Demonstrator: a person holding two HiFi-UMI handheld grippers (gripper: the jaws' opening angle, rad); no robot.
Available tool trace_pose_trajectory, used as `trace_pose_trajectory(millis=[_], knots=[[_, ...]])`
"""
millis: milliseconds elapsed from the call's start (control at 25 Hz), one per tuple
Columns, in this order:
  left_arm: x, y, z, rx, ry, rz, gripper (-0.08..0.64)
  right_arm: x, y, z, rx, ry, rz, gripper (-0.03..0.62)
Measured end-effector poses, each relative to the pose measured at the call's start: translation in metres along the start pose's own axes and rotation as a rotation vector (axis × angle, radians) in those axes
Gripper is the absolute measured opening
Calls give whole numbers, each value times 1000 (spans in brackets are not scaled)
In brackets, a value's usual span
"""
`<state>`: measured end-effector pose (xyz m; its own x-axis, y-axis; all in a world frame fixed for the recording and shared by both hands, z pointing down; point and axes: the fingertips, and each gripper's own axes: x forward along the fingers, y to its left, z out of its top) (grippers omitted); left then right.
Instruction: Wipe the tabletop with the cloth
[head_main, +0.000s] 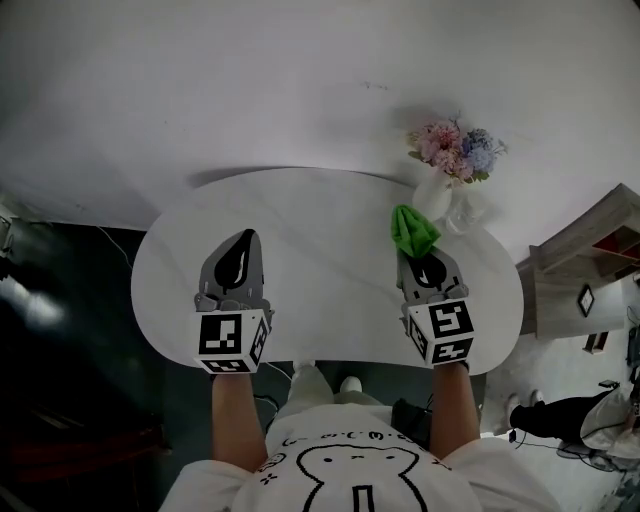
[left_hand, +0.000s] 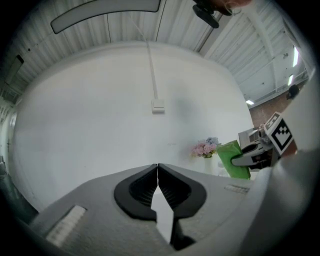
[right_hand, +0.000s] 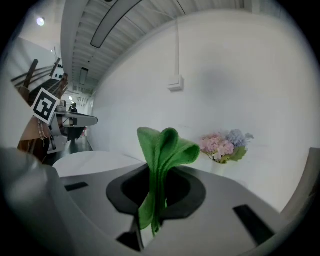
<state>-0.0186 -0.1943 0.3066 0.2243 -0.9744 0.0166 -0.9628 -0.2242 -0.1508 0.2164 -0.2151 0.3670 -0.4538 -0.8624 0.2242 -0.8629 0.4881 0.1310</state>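
We're looking down on the white oval tabletop (head_main: 330, 215), which is sitting bare across its whole middle, so the wiping is looking not yet begun. The left gripper (head_main: 243, 240) is hovering over the near left part, its jaws pressed together on nothing, tips meeting in a thin line in the left gripper view. Over on the right, the right gripper (head_main: 414, 256) is pinching the green cloth (head_main: 413, 229) between its jaws, and in the right gripper view the cloth is bunching into a folded loop that is standing out past the tips, with a short tail hanging below. The cloth is riding above the far right of the table rather than lying on it, as far as I can judge. Just beyond it, the small vase of pink and blue flowers (head_main: 452, 152) is standing at the far right edge. To wipe well from here, the gripper should be tipping down so the loop is pressing flat on the surface, then sweeping leftward in overlapping passes, away from the vase, with the left gripper staying clear of the path.
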Motion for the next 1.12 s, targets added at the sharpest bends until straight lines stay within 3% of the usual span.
trace_pose_trajectory(millis=[640,1120], knots=[[70,58,-24,-38,37,-106,18,109,-28,-49,-28,270,-113,48],[120,92,-51,-83,71,-187,18,184,-60,-94,144,447,-236,48]])
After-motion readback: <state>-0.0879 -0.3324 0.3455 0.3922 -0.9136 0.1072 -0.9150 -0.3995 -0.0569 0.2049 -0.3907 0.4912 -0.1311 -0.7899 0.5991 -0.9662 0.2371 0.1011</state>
